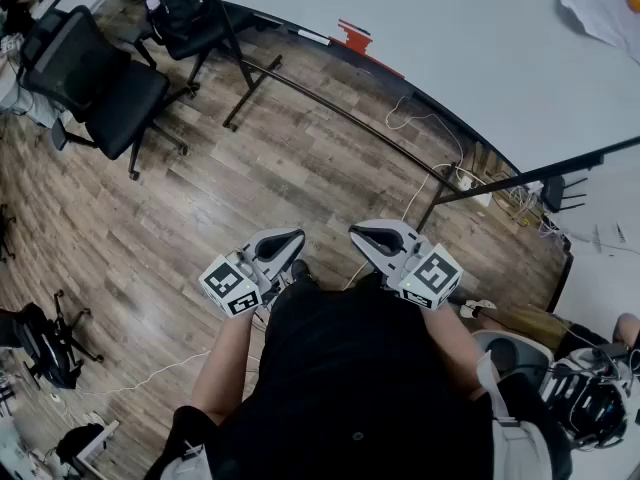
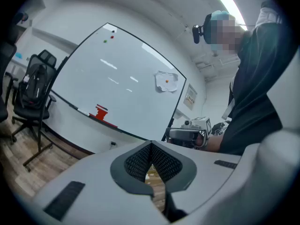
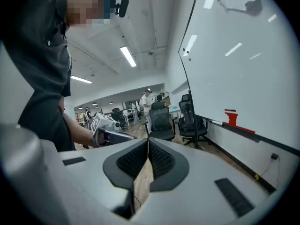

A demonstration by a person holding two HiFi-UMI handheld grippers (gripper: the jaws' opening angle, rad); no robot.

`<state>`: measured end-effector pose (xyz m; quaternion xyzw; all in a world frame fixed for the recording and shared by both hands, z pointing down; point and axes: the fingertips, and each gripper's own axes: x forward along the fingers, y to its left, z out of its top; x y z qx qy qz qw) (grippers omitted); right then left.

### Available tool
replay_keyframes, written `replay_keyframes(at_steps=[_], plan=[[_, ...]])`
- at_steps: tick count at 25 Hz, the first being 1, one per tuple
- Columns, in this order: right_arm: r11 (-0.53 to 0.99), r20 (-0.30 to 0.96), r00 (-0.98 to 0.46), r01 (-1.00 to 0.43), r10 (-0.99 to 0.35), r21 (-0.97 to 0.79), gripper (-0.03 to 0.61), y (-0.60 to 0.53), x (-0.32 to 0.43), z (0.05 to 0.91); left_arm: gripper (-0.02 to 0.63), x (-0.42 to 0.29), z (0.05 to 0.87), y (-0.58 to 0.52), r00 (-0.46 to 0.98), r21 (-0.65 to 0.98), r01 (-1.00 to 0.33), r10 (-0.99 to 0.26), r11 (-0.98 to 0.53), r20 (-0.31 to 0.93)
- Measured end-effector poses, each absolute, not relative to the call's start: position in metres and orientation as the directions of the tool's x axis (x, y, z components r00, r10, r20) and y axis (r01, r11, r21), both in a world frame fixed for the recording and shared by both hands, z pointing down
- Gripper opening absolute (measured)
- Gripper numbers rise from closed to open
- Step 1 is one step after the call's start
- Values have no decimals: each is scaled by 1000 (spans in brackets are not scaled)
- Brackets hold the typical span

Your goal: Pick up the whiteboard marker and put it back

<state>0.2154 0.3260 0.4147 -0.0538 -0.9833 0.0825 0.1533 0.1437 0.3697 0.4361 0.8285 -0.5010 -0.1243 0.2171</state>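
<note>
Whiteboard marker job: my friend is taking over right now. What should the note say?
Left hand-held gripper: shut, empty.
Right hand-held gripper: shut, empty.
Whiteboard marker: it looks like the thin white stick lying on the whiteboard ledge, beside the red thing. Both grippers are well away from it.
Done: nothing that shows; the marker looks untouched.
Left: go to the board, open one gripper, pick the marker up, put it back.

Two blk office chairs (image 1: pixel 120 103) on wood floor (image 1: pixel 250 198), near whiteboard (image 1: pixel 420 28). Red block (image 1: pixel 352 38) sits on board's ledge. Crumpled paper (image 2: pixel 166 81) stuck up on board, w/ orange dot.
</note>
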Motion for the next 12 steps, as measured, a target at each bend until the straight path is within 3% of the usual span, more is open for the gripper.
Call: replay_keyframes(at_steps=[7,12], plan=[[990,348,-931,73,109,-117,21,370,186,429,12,107,473,408,538,499,-737,-843,-456,26],[987,346,-928,101,138,-121,21,372,190,430,12,117,468,407,495,496,-753,-869,-434,-8]])
